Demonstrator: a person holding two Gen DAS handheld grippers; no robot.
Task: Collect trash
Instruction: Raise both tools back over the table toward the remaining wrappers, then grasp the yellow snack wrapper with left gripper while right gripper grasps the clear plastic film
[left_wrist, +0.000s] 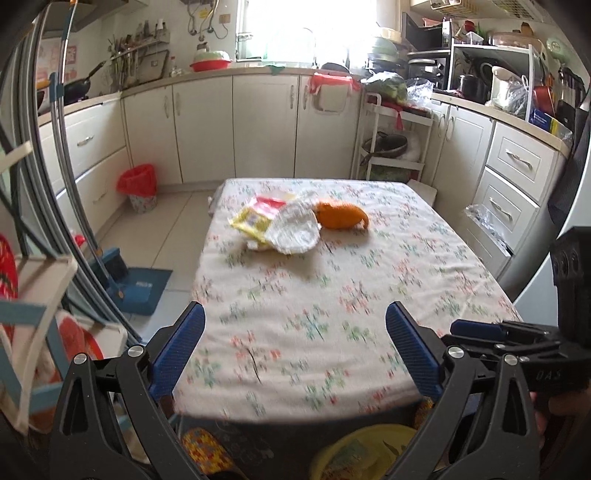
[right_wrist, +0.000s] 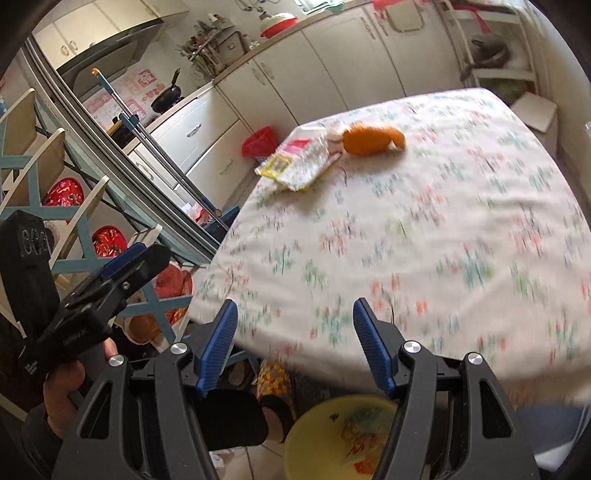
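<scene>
While both grippers hang over the near edge of the table, the left gripper and the right gripper are spread wide and hold nothing. Below them, a yellow bowl already contains some scraps. Still left, toward 11 o'clock on the cloth: yellow wrapper, white crumpled plastic, orange peel.
</scene>
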